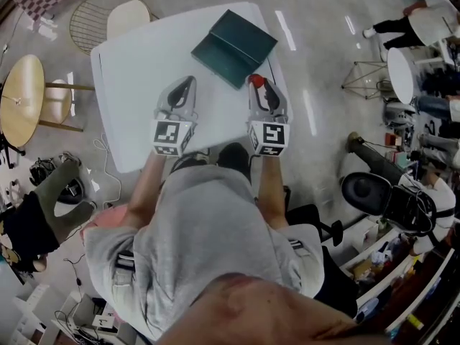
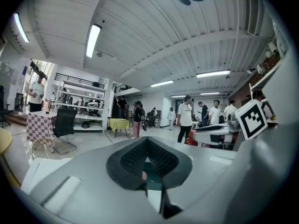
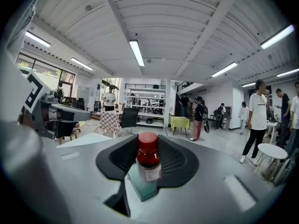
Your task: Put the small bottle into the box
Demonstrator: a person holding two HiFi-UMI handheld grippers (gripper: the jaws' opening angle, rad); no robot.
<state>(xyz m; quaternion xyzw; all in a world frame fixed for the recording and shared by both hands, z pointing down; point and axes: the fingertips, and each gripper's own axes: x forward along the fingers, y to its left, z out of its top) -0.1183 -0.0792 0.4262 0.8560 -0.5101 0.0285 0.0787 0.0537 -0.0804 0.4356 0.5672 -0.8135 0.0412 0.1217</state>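
And here we are at the carry: the right gripper (image 1: 259, 86) is clamped on the small glass bottle with the red cap and pale label (image 3: 148, 161). The bottle stands upright between the ribbed black pads (image 3: 175, 160), up off the white rectangular table (image 1: 133, 70). The left gripper (image 1: 187, 85) has its jaws pressed together on nothing and hovers alongside.

Ahead of both lies the dark teal-green flat box (image 1: 233, 45), which seems to be opened out like a book on the table's far half. We make out nothing inside it (the gripper views show only a sliver of teal beyond the jaws). The bottle sits just short of the box's near edge, we judge.

To do this well, we want to bring the bottle forward over an open half and keep it upright. We then lower it until its base meets the box floor, and only then ease the jaws apart. The risk, as we see it, is letting go high, so the round bottle tips and rolls out.
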